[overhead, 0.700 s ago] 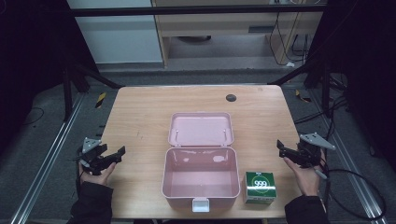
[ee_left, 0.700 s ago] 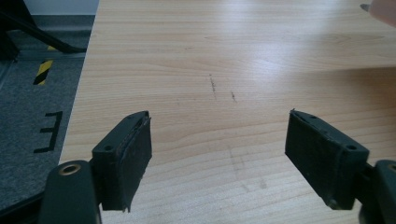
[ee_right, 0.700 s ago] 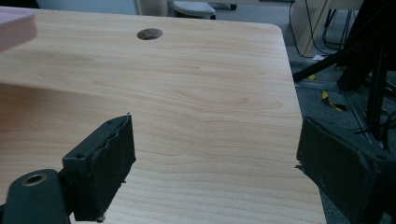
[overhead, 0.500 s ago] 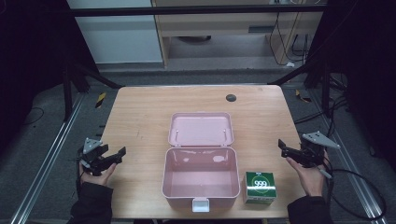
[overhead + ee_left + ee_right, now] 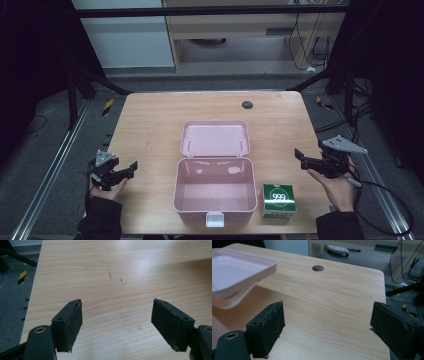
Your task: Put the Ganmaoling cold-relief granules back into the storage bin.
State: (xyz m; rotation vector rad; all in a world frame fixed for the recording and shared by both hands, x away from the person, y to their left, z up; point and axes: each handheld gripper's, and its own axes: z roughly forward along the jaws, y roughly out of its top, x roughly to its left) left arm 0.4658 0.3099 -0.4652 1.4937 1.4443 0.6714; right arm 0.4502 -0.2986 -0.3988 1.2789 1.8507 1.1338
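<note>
Dark flooring and metal rails surround a pale wooden counter (image 5: 150,125). At its near middle sits an open pink box (image 5: 215,192), lid laid back, interior empty. Just beside its right wall stands a small green carton (image 5: 279,200). The carton looks light and stiff, probably cardboard, best pinched across two opposite flat sides. The left gripper (image 5: 131,167) hovers at the counter's left edge, jaws apart and empty. The right gripper (image 5: 300,157), also spread and empty, hangs near the right edge.
</note>
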